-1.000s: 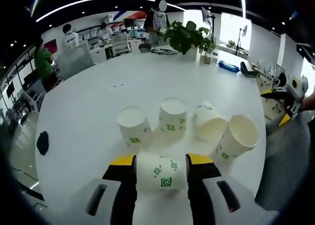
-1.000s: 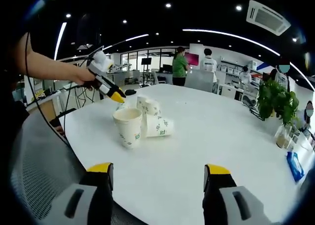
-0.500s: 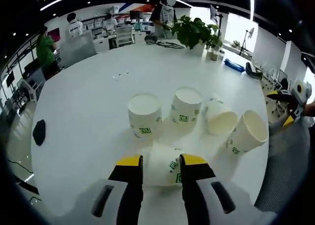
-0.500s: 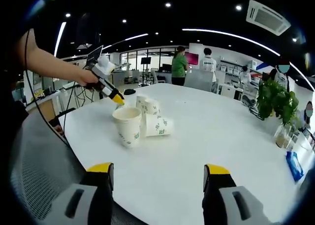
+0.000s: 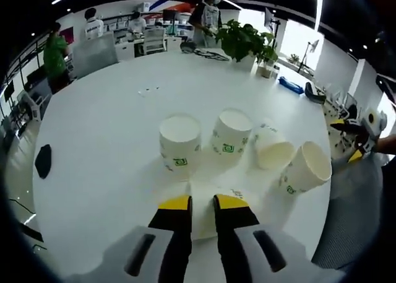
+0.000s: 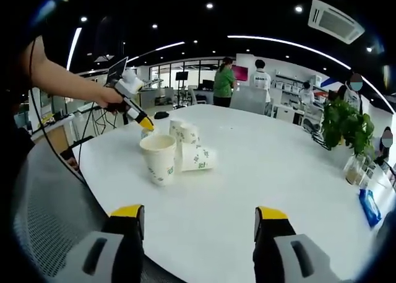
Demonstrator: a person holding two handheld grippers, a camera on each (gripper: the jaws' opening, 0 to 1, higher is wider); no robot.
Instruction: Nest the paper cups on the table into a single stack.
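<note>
On the white office table point(image 5: 93, 140), my left gripper point(image 5: 201, 204) angles down, jaws pinched on a squashed paper cup point(image 5: 203, 216) near four others, while my right gripper point(image 6: 197, 218) hovers level, jaws wide, holding nothing.

No readable text anywhere; the paper cups point(image 5: 180, 142) carry green square-spiral marks, a logo rather than letters; tiny print beside it on the nearest cup point(image 6: 159, 158) is too small to read.
</note>
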